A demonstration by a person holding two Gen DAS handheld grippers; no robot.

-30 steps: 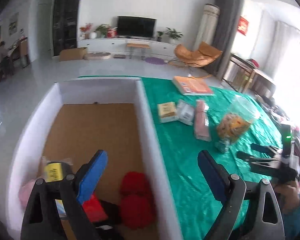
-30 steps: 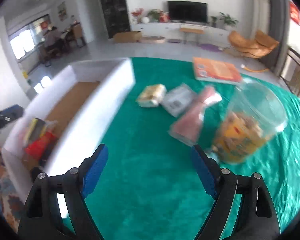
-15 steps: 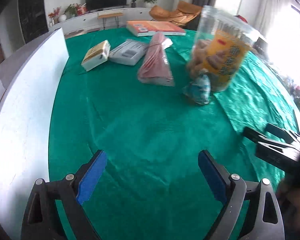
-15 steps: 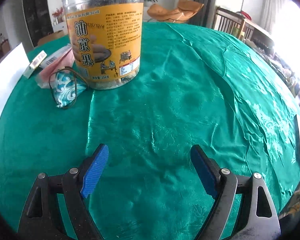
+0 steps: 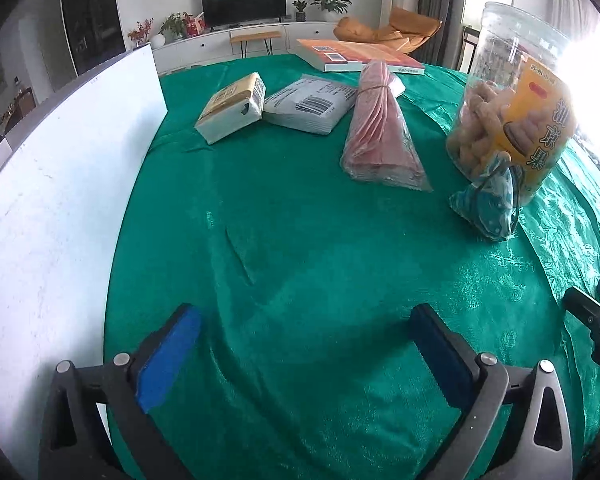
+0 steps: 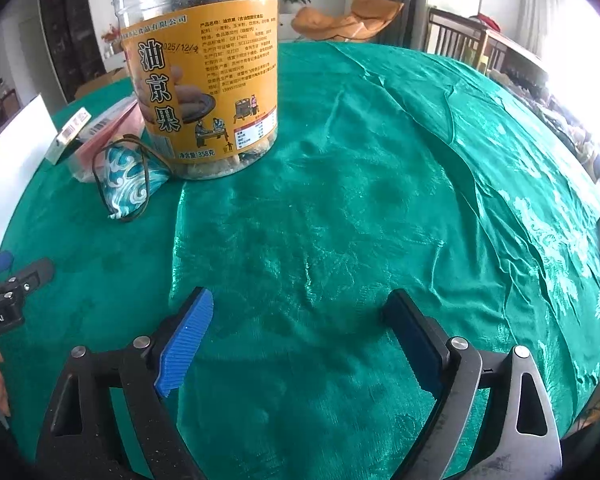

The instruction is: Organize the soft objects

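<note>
A small teal patterned pouch (image 5: 487, 205) lies on the green tablecloth (image 5: 300, 248) against a clear snack jar (image 5: 516, 112); it also shows in the right wrist view (image 6: 126, 178). A pink bagged bundle (image 5: 380, 136), a yellow tissue pack (image 5: 232, 106) and a white flat packet (image 5: 310, 104) lie farther back. My left gripper (image 5: 300, 344) is open and empty, low over the cloth. My right gripper (image 6: 300, 328) is open and empty, right of the jar (image 6: 204, 76).
A white box wall (image 5: 52, 200) stands along the left. An orange book (image 5: 356, 54) lies at the table's far edge. The right gripper's tip (image 5: 592, 316) shows at the left wrist view's right edge.
The left gripper swung from over the box to low over the cloth, then closer to the items. The right gripper turned right, past the jar. Both stayed open.
</note>
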